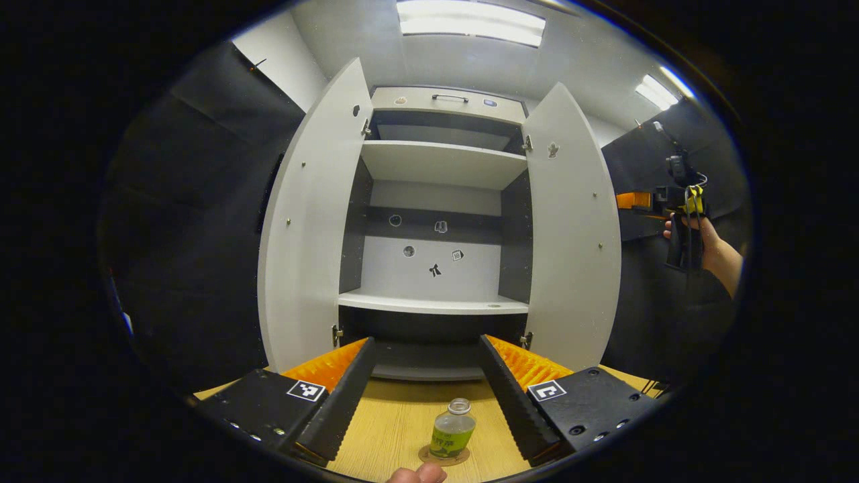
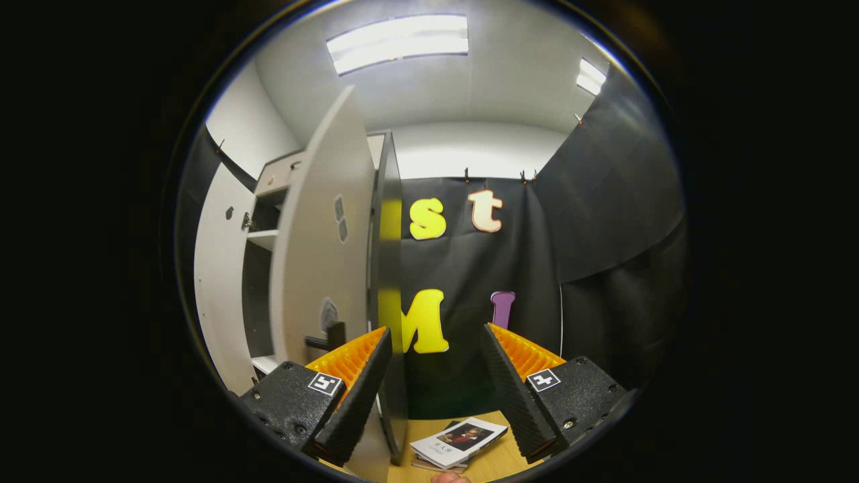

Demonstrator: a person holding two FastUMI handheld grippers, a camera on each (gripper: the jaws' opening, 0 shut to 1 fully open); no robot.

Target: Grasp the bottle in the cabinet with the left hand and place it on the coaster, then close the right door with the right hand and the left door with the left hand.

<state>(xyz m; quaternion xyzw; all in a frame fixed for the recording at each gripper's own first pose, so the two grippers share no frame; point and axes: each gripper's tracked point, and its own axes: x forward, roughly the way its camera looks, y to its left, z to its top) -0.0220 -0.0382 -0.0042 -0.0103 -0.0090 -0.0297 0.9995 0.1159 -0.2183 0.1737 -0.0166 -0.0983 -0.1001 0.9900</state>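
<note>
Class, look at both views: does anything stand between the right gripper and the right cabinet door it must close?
Nothing visible: the right door's edge sits just ahead of the open right gripper, slightly left.

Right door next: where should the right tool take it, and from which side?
Probably the right door's free vertical edge, from its outer face. The door stands swung open, and that edge sits just left of the open right tool, near its left finger. A push toward the cabinet should do, no pinch needed.
</note>
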